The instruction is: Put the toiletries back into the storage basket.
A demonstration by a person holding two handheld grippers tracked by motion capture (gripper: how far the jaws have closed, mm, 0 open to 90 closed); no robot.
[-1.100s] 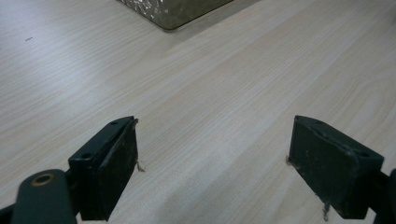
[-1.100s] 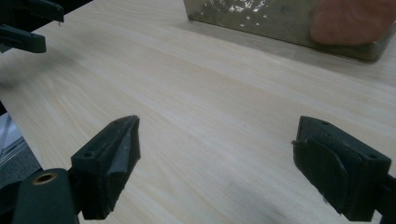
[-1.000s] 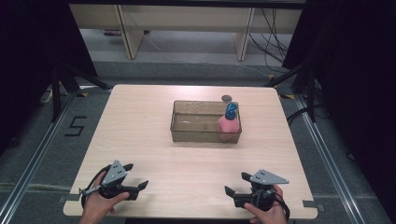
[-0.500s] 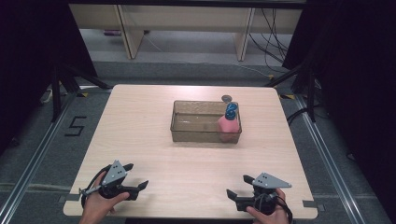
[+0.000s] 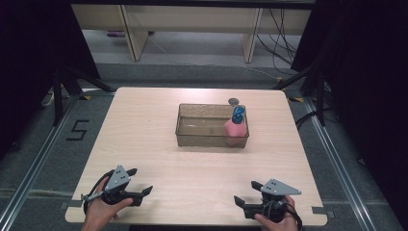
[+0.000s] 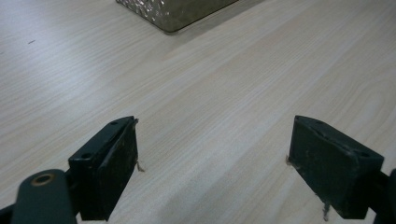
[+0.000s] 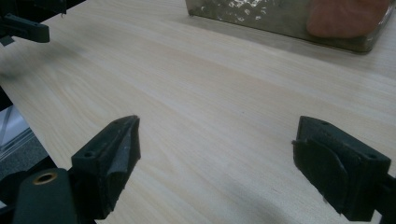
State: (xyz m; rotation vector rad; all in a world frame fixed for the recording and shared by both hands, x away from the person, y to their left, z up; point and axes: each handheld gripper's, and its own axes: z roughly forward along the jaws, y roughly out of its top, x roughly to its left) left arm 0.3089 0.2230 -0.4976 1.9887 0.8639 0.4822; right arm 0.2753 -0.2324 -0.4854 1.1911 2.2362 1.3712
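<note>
A clear plastic bin (image 5: 211, 126) stands in the middle of the light wooden table (image 5: 144, 130). In the bin's right end sits a pink object (image 5: 234, 131) with a blue top (image 5: 238, 114). My left gripper (image 5: 139, 182) rests at the near left of the table, held in a hand, open and empty. My right gripper (image 5: 246, 192) rests at the near right, also open and empty. The left gripper view has its gripper (image 6: 212, 140) wide apart over bare wood, with the bin's corner (image 6: 173, 11) ahead. The right gripper (image 7: 217, 140) faces the bin (image 7: 261, 18) and the pink object (image 7: 348, 18).
A small dark round thing (image 5: 234, 101) lies on the table just behind the bin. The table's near edge runs right under both grippers. Dark curtains and metal floor rails flank the table, and shelving stands beyond it. The left gripper's jaw (image 7: 23, 28) shows far off in the right gripper view.
My right gripper has shifted very slightly toward the near edge. The left gripper and the bin stay where they were.
</note>
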